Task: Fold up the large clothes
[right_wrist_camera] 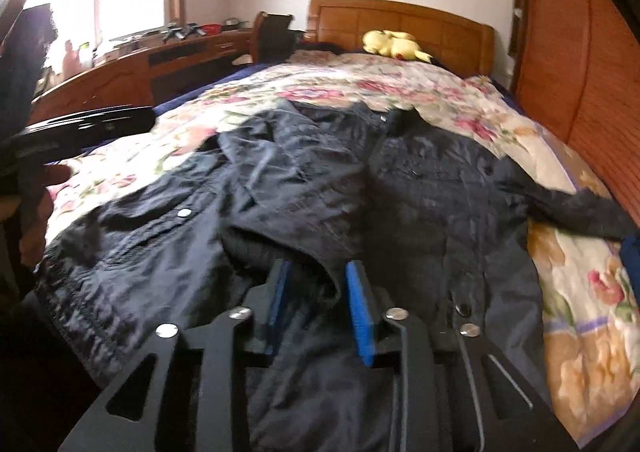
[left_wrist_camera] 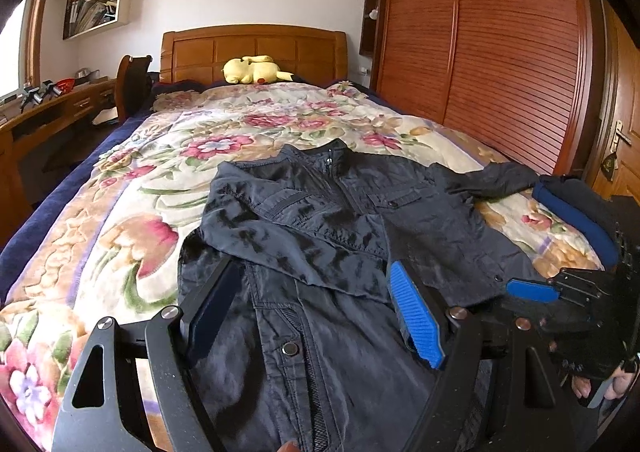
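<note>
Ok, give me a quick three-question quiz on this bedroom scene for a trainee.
1. True or false: the jacket lies on the floor.
2. What sits by the headboard? A: a yellow plush. B: a lamp. C: a backpack.
3. Fill in: only ___ sleeve is folded across the chest.

Key:
1. False; it lies on the bed.
2. A.
3. One.
</note>
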Motion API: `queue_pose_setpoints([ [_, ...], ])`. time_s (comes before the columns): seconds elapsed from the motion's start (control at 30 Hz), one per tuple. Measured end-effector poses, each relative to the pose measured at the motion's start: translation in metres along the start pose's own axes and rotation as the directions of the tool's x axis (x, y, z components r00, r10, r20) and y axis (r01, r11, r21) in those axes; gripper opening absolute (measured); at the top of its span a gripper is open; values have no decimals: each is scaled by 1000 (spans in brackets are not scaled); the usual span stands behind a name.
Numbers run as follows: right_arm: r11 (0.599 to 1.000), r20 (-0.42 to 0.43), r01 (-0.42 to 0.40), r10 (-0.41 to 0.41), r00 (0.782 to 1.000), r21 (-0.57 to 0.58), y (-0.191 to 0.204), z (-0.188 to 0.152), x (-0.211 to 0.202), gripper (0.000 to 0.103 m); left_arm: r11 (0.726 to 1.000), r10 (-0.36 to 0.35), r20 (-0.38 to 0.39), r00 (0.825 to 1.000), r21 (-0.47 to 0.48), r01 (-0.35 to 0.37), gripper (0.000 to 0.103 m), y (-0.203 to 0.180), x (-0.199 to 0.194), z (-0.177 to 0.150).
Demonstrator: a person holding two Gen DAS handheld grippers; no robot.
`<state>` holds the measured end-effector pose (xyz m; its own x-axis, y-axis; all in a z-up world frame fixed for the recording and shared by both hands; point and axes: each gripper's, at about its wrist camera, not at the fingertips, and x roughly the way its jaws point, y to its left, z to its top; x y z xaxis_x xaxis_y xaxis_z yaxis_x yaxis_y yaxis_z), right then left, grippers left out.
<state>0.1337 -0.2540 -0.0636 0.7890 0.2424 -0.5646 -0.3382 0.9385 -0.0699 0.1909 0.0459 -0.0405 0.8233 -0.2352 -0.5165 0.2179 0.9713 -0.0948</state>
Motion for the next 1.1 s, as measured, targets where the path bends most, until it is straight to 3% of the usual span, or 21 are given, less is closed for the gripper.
queue_pose_setpoints([
  [0.1,999,15,-13,14,1000,-38,10,5,0,50,1000,6,1,1000,-9,-6,79,4,-1,1],
  [0.27,993,-24,-75,73,997,-92,24,12,19,53,1000,13,4,1000,-19,-13,79,9,-3,1],
  [0.43,989,-113,-119,110,987,-82,26,20,58,53,999,21,8,1000,-28,-21,79,15,-5,2],
  [0.7,992,-200,-93,75,977,-82,16,27,94,53,999,26,9,1000,-30,-26,79,17,-7,2],
  [0.73,992,-203,-96,79,976,-79,15,29,98,51,999,25,11,1000,-29,-25,79,17,-8,1],
  [0.77,991,-208,-109,91,974,-76,12,29,100,39,999,26,11,1000,-29,-25,79,17,-7,2],
  [0.8,990,-216,-112,92,972,-80,10,29,102,20,999,25,10,1000,-29,-25,79,18,-7,2],
  [0.83,991,-216,-96,74,974,-90,9,28,105,11,999,25,9,1000,-28,-24,79,17,-7,2],
  [0.9,993,-189,-93,77,979,-78,3,30,102,5,999,24,6,1000,-24,-24,79,16,-5,2],
  [1.1,998,-38,-19,21,999,52,-49,40,59,3,1000,16,-4,1000,-8,-16,79,6,0,2],
])
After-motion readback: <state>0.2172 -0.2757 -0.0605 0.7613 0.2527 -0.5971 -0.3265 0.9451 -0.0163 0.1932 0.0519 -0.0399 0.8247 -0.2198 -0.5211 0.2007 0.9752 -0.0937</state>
